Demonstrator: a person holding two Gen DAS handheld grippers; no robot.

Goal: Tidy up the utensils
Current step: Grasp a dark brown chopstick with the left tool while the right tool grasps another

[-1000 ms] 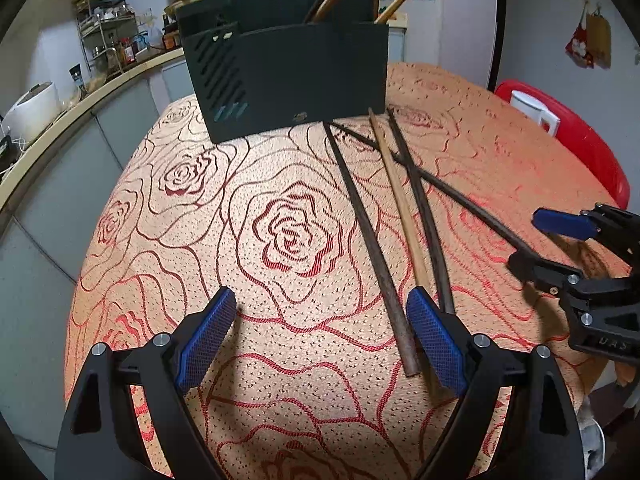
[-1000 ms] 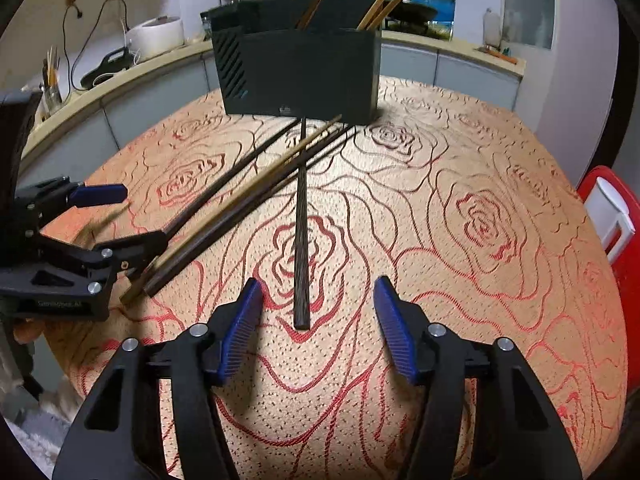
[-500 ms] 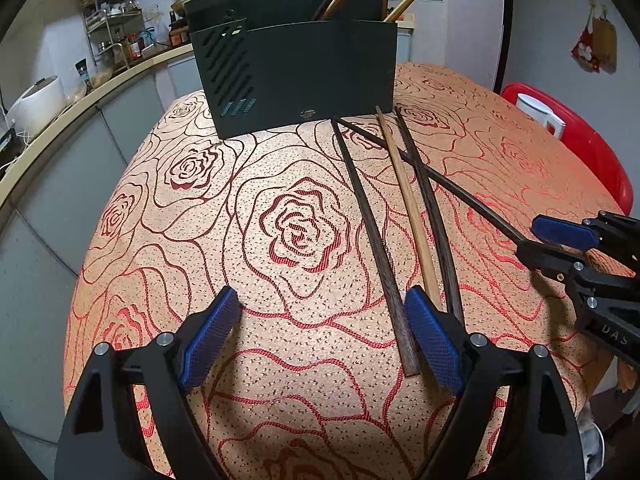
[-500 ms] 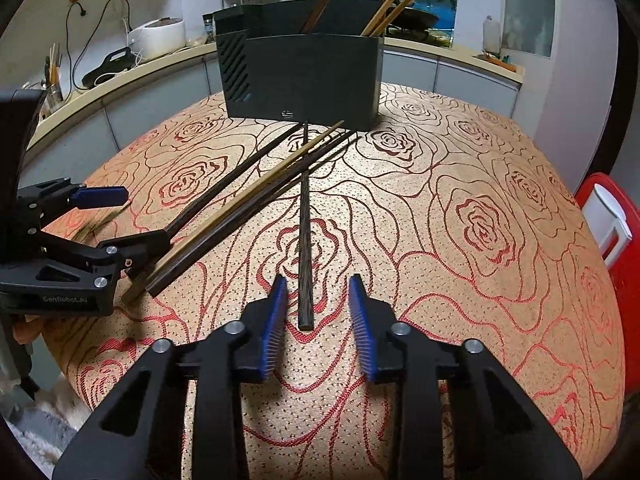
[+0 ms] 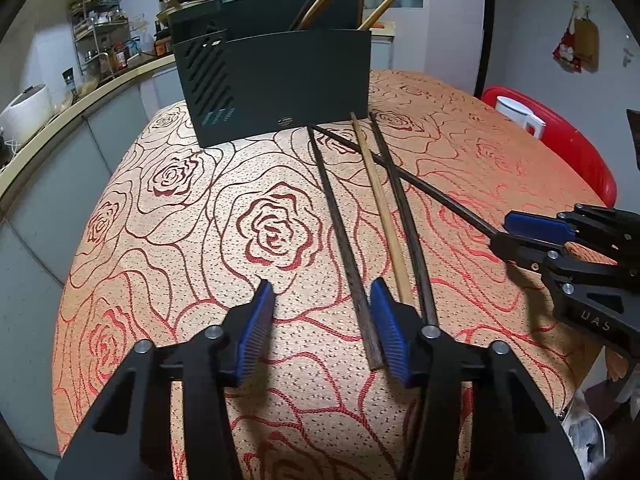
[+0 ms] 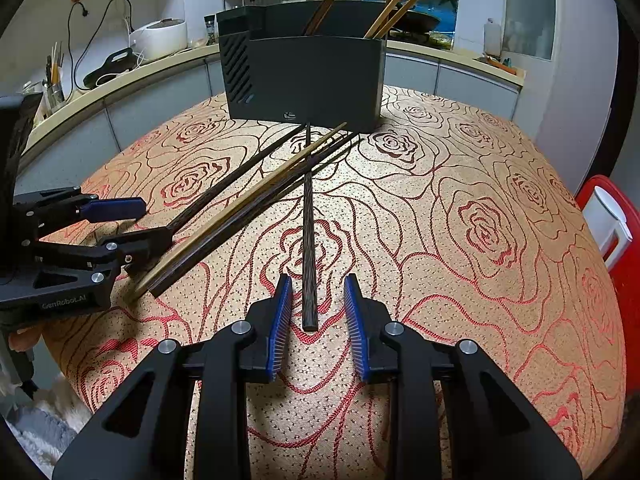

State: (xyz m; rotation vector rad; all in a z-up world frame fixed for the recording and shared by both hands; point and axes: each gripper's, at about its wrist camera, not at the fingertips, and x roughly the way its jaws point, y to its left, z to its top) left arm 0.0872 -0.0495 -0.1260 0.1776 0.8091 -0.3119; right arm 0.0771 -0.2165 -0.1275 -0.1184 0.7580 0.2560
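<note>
Several chopsticks lie on the rose-patterned tablecloth [image 5: 160, 264] in front of a dark utensil holder [image 5: 276, 84] that holds more chopsticks. My right gripper [image 6: 318, 312] is open, its pads on either side of the near end of one dark chopstick [image 6: 309, 220]; that same chopstick [image 5: 408, 182] shows in the left wrist view. My left gripper [image 5: 322, 328] is open and empty; a dark chopstick [image 5: 344, 240] lies just inside its right pad, a light one [image 5: 380, 208] and another dark one [image 5: 404, 220] beyond it. The holder also shows in the right wrist view [image 6: 308, 80].
A red stool [image 5: 568, 148] with a white kettle [image 5: 518, 116] stands right of the table. A counter with a rice cooker [image 6: 160, 40] and jars curves behind the table. The table edge drops off close behind both grippers.
My left gripper's jaws have narrowed a good deal while staying open. My right gripper closed in around the dark chopstick's end, then opened slightly. Both moved a little closer to the holder.
</note>
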